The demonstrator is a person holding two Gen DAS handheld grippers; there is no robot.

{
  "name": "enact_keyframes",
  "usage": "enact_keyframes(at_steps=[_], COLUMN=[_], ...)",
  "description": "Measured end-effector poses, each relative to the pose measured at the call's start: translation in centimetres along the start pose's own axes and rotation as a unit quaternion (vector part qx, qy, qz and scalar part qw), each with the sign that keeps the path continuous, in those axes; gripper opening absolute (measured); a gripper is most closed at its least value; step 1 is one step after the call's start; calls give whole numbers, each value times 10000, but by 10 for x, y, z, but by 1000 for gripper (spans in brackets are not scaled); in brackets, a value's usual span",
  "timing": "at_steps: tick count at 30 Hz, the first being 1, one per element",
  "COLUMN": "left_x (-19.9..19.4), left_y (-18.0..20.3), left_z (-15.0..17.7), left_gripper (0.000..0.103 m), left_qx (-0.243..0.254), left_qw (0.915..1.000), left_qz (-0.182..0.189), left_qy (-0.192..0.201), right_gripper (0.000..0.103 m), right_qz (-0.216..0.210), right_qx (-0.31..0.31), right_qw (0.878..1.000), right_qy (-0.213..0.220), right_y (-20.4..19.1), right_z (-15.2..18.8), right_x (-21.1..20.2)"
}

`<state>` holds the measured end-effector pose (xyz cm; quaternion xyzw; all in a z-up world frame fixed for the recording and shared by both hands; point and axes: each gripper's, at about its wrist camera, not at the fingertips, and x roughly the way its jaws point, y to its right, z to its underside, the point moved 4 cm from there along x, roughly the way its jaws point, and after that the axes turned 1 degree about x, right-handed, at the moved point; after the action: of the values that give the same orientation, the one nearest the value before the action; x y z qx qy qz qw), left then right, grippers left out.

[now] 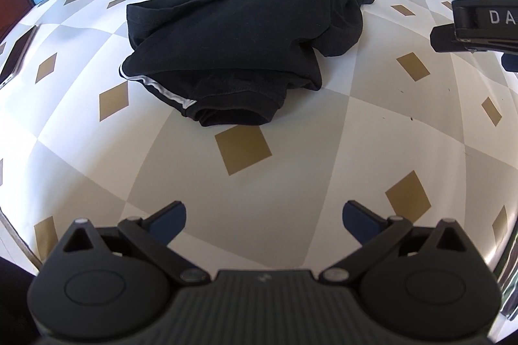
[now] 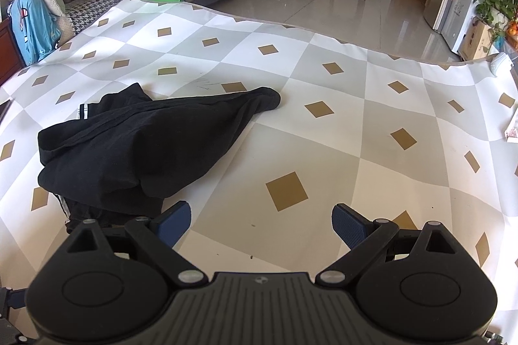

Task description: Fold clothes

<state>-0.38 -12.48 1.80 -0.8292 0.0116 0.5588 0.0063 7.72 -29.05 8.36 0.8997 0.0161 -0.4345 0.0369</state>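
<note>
I see both my left gripper (image 1: 264, 217) and right gripper (image 2: 260, 218) spread apart, empty, above bare tablecloth (image 2: 372, 134); the crumpled black garment (image 1: 233, 47) lies ahead, clear of the edges.

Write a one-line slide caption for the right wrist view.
Open right tool hovers over the diamond-patterned tablecloth, beside a crumpled black garment awaiting folding.

Bright daylight falls across the checked cloth (image 2: 323, 131); glare on the floor (image 2: 382, 18) beyond it; fisheye bending and dark corners; focus sharp.
</note>
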Motion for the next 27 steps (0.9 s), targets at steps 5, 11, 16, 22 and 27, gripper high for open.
enact_keyframes(at_steps=[5,11,16,22,27], left_x=[-3,-4,-4,-1,4], left_y=[-7,-14,-20,-29,-40], left_z=[0,0,-1,-3,-7], left_gripper=[103,103,103,103,103], left_qx=[-89,-137,-197,-301,-391], left_qw=[9999,9999,9998,9995,9989], left_qz=[-40,-38,-55,-113,-241], left_qy=[48,54,52,32,-48], right_gripper=[94,94,94,94,94], right_qz=[-66,-228,-332,-486,-589], right_qx=[-37,-74,-161,-138,-99], right_qw=[10000,9997,9993,9987,9982], right_qy=[62,68,70,51,54], right_y=[-8,-20,-32,-42,-49], right_z=[-2,-4,-6,-8,-11], right_x=[1,3,6,10,16])
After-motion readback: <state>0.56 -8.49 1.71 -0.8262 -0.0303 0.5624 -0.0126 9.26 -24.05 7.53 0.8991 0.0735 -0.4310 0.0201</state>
